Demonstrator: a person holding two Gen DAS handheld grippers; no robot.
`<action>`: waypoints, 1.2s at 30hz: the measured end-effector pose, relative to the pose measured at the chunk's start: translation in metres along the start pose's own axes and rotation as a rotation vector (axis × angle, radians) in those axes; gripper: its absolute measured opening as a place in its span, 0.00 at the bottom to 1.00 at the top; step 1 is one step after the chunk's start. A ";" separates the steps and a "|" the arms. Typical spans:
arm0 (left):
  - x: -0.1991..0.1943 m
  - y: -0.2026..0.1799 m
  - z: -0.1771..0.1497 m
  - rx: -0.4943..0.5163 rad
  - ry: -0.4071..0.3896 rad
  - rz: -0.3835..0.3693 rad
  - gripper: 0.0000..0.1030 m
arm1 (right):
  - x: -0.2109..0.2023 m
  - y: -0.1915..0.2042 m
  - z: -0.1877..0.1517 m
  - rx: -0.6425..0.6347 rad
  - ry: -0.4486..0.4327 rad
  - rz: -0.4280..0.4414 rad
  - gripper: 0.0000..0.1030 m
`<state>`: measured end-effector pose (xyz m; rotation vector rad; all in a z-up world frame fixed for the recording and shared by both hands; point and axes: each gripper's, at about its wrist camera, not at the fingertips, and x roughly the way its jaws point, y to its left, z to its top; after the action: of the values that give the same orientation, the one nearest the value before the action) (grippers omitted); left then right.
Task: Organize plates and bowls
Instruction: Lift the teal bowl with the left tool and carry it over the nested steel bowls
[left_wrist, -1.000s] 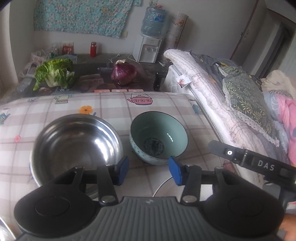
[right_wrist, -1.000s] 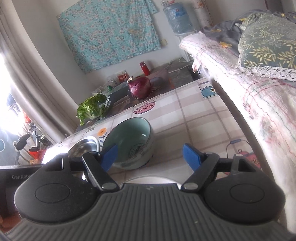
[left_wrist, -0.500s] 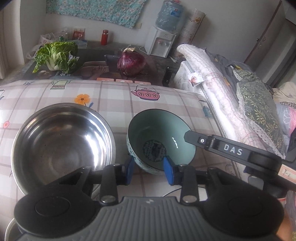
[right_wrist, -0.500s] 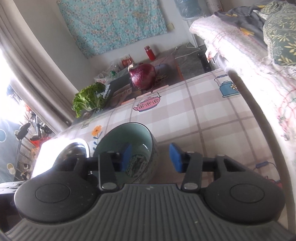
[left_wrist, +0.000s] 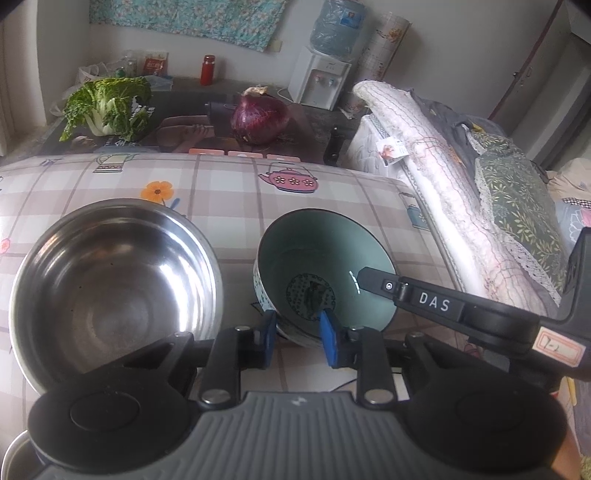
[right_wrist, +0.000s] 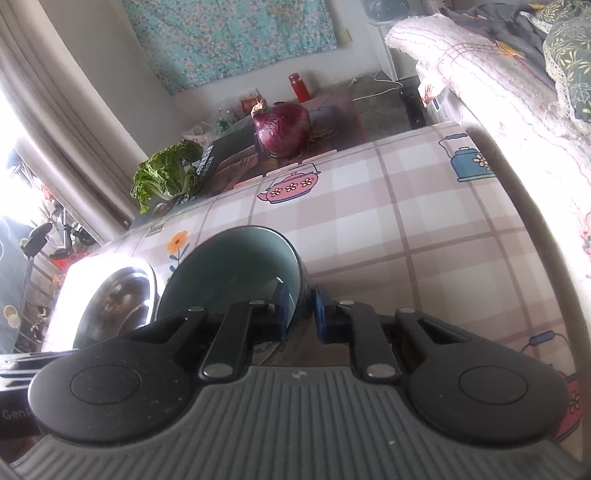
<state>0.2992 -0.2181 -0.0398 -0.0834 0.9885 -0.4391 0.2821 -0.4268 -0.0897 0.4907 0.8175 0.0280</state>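
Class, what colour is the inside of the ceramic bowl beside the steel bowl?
Pale teal-green inside the ceramic bowl, with a dark round motif at the bottom; clearest in the left wrist view.

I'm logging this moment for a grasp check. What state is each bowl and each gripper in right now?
green bowl: upright, empty, its rim pinched by both grippers.
steel bowl: upright, empty, ungripped, beside the green bowl.
left gripper: shut on the green bowl's near rim.
right gripper: shut on the green bowl's wall, one finger inside, one outside.

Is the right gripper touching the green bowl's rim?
Touching. The right wrist view shows the right gripper with one blue pad inside and one outside the green bowl wall, closed on the rim with no gap.
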 end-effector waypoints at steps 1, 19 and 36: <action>0.001 -0.002 0.000 0.008 0.002 -0.007 0.26 | -0.002 -0.002 -0.001 0.001 -0.001 -0.003 0.12; 0.027 -0.015 0.009 0.038 0.047 0.080 0.27 | -0.007 -0.022 -0.003 0.064 -0.002 0.011 0.16; 0.046 -0.011 0.015 0.009 0.095 0.078 0.27 | 0.008 -0.022 -0.006 0.077 0.014 0.014 0.17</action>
<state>0.3294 -0.2487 -0.0649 -0.0155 1.0795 -0.3788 0.2798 -0.4426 -0.1086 0.5700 0.8315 0.0130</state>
